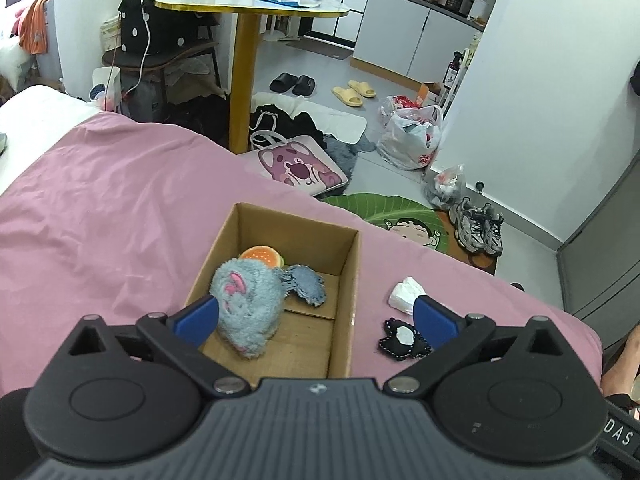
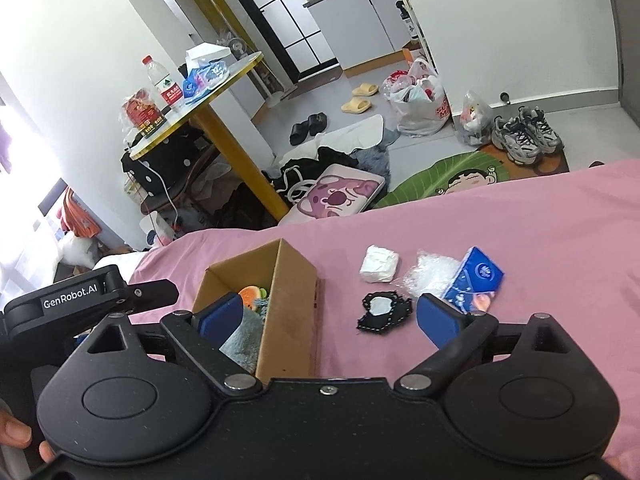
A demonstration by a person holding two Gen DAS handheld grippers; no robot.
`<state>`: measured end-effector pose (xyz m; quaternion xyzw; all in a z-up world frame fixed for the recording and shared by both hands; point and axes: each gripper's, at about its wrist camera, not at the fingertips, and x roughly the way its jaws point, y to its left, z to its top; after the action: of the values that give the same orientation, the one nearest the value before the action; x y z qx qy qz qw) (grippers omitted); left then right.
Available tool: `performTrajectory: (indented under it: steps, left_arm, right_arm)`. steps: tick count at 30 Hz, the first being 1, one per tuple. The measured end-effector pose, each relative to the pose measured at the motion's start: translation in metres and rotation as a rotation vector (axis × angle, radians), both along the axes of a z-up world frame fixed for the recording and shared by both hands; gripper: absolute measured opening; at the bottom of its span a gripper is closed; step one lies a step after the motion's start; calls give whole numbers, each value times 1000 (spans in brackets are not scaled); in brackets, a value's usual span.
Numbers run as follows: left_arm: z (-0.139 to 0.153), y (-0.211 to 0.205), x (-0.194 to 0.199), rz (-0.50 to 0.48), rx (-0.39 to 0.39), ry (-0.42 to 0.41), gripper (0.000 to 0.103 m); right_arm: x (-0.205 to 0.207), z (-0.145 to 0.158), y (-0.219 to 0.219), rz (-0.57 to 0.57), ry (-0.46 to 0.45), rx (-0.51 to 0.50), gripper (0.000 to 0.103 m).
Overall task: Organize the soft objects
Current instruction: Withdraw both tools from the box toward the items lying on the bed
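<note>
Each gripper, left gripper [image 1: 316,316] and right gripper [image 2: 328,318], is matte black plastic with two round hubs, silver pivot screws and blue finger pads [image 1: 198,318], one side arm lettered "GenRobot.AI" in white.

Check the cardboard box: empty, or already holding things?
Holding things. The cardboard box contains a grey plush toy, an orange burger-like plush and a blue-grey fabric piece; part of its floor remains bare.

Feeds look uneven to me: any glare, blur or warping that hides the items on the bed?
Left wrist view: even light, cardboard box and grey plush sharp; fisheye bends the edges. Right wrist view: window glare blows out the far left, horizon tilted, yet the black patch and white wad stay clear.
</note>
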<state>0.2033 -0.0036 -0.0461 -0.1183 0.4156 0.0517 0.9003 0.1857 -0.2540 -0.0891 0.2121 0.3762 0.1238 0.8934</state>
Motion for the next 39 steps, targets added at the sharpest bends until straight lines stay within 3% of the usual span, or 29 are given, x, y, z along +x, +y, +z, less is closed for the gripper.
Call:
performTrajectory:
  steps: [25, 39]
  left_arm:
    - [-1, -58, 3, -100, 6, -6, 102]
    - [-20, -96, 25, -129, -1, 34, 102]
  right_arm:
    - [-3, -3, -52, -50, -1, 20, 95]
    - [13, -28, -78, -91, 59, 23, 95]
